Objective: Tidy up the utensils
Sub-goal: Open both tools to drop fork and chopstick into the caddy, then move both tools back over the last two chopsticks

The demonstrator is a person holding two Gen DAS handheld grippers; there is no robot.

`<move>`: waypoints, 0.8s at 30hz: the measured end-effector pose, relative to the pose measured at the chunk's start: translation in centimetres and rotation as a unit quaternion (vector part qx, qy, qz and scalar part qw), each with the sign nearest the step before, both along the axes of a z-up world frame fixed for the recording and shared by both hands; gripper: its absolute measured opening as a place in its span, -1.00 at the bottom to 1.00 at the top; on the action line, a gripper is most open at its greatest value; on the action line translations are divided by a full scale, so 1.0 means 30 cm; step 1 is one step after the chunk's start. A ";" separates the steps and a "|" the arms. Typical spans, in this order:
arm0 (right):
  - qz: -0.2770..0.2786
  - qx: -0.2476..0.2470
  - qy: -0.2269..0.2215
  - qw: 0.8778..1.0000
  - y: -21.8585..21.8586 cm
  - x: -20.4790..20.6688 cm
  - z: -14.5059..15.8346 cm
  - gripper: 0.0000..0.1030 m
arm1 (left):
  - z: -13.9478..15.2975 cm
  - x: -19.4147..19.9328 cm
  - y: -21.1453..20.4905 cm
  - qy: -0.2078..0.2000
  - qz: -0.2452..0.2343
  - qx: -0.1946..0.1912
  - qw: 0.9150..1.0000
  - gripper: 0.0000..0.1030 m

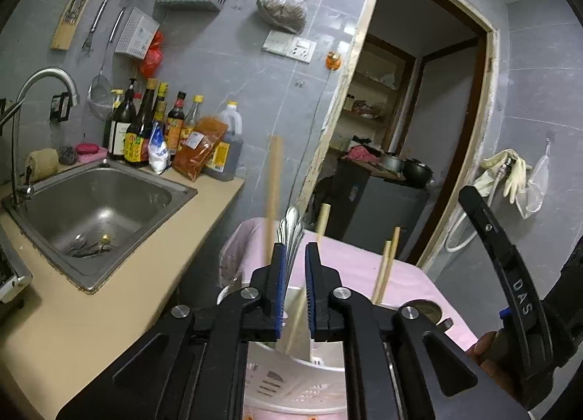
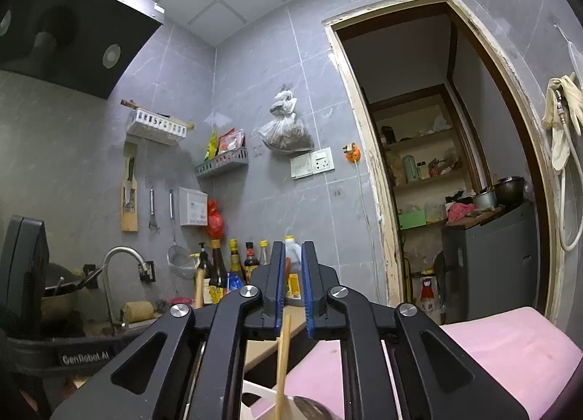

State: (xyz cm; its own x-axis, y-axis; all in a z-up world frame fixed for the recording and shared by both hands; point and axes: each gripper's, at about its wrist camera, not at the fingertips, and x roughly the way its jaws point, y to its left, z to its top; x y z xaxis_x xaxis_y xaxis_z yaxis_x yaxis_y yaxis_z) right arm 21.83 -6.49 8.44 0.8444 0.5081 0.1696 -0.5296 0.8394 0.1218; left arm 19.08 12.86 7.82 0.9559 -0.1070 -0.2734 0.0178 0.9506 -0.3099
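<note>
Hidden: the white slotted basket (image 1: 291, 383) is largely covered by the left tongs (image 1: 295, 256); its floor is not visible.
Blurred: one wooden chopstick (image 1: 274, 197) is smeared; contact with the left pad cannot be determined.
Basket contents: chopsticks stand upright in it; metal spoons (image 1: 291, 227) rise behind the pads.
Left tongs: released, pads narrowly apart, nothing pressed between them.
Right tongs (image 2: 293, 256): released, a small gap; a chopstick (image 2: 282, 365) rises from below beside the left pad, apparently not pinched.
Basket location: on the pink cloth (image 1: 364, 263), right of the beige desk (image 1: 109, 310).
Sink (image 1: 98, 201): holds a few small items at the drain, not identifiable.
Sauce bottles (image 1: 145, 128): grouped behind the sink.
</note>
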 end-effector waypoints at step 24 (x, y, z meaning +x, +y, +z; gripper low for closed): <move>-0.091 -0.082 0.079 0.989 -0.489 -0.123 -0.011 0.95 | -0.031 -0.088 -0.364 0.007 -0.124 0.070 0.990 0.45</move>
